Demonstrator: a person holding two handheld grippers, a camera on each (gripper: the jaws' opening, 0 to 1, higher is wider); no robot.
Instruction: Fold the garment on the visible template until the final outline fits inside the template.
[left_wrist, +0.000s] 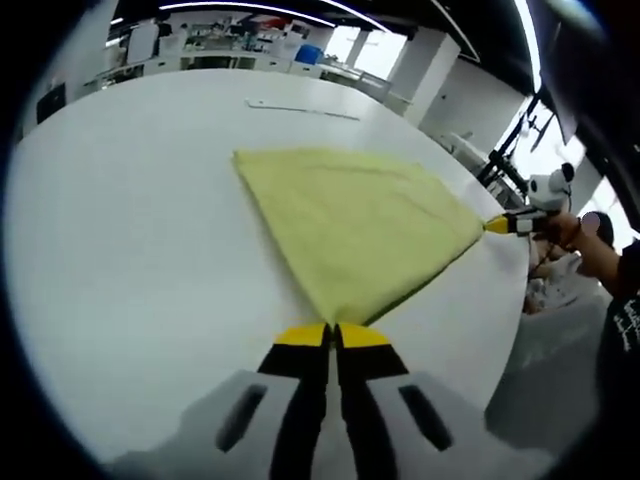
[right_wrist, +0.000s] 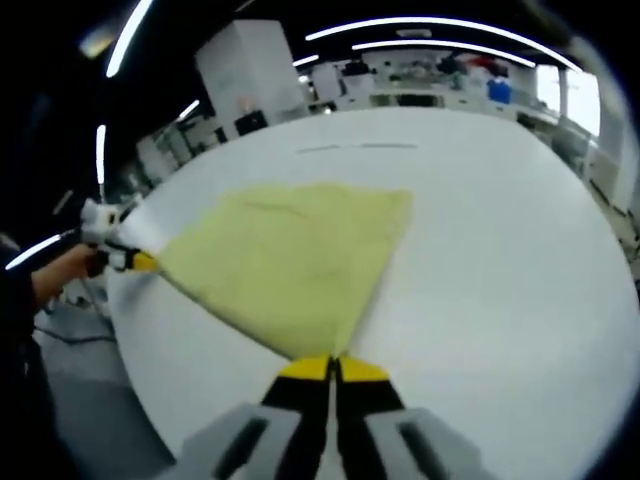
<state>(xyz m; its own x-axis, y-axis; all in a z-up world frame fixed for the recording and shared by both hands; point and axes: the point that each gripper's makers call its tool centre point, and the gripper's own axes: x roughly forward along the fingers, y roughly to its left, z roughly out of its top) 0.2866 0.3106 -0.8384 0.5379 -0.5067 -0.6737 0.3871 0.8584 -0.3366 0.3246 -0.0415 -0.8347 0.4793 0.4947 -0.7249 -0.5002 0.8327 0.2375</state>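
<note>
Two corners pinched | left gripper (left_wrist: 334, 335) and right gripper (right_wrist: 331, 368) each clamp the yellow garment (left_wrist: 355, 222) near the tabletop (left_wrist: 130, 240) edge | lift evenly, keep hem taut.

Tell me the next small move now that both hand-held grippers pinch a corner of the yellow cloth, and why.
Probably carry both near corners together toward the far edge. The left hand-held gripper and right hand-held gripper are each shut on a near corner of the yellow cloth, which lies spread flat on the white table.
</note>
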